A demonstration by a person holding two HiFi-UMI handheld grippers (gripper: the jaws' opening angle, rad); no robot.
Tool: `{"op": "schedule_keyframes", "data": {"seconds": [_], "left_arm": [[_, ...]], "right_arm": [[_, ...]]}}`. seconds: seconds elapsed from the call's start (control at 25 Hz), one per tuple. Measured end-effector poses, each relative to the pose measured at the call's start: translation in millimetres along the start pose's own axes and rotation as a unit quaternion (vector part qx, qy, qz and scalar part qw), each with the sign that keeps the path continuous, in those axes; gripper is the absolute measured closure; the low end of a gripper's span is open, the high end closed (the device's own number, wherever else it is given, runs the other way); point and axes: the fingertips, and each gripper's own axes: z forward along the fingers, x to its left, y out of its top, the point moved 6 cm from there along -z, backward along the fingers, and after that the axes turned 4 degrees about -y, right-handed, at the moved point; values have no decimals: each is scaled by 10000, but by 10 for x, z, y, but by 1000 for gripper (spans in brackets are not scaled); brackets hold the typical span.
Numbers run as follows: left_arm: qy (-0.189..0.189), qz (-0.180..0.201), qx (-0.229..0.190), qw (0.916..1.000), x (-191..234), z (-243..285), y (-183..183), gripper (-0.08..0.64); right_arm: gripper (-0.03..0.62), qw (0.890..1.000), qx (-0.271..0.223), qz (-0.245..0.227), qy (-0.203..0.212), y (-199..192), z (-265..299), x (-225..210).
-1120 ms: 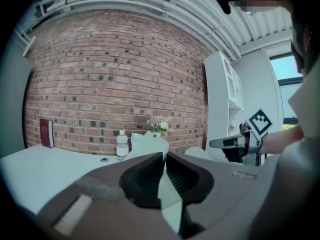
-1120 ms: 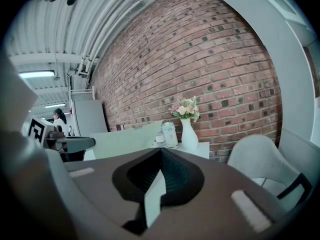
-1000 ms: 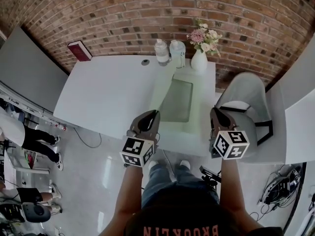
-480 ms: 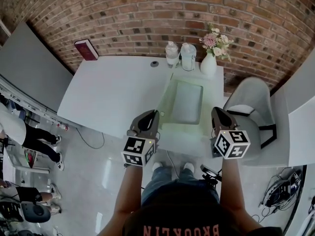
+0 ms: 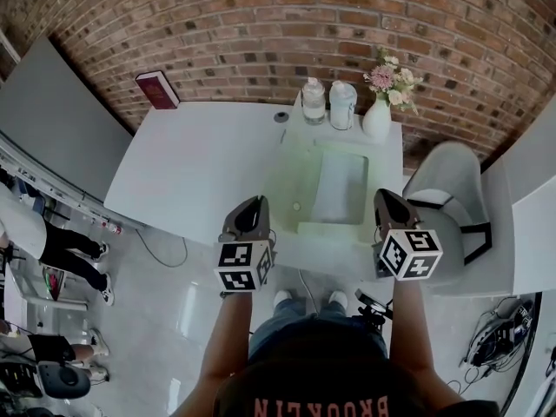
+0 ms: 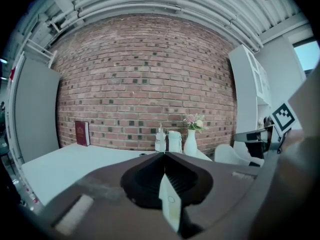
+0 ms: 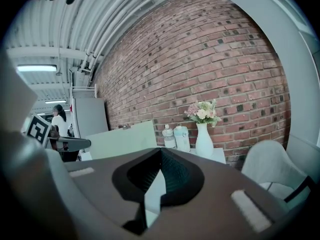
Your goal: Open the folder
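Folder [image 6: 170, 206] edge (pale sliver) mostly hidden between left gripper [image 6: 164, 155] fingers [image 6: 144, 180].

The left claw [image 6: 164, 154] is seen closed at lower centre, with a thin pale-green folder flap [image 6: 170, 205] pinched edge-on between its jaws. Beyond it a white tabletop [image 6: 60, 165] is shown. A red book [image 6: 81, 133] is stood against the brick wall [image 6: 145, 79] at left. Two bottles [image 6: 168, 141] and a white vase [image 6: 190, 144] of flowers [image 6: 194, 122] are set at centre.
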Motion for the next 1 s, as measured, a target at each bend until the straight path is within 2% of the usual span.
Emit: {"op": "schedule_keyframes", "data": {"seconds": [0.44, 1.0], "left_arm": [[575, -306, 312, 9974, 538, -97, -221, 557], [835, -493, 849, 9917, 1103, -83, -580, 546]], "right_arm": [[591, 9998, 41, -110, -130, 12, 140, 230], [591, 9991, 231, -167, -298, -80, 240, 526]]}}
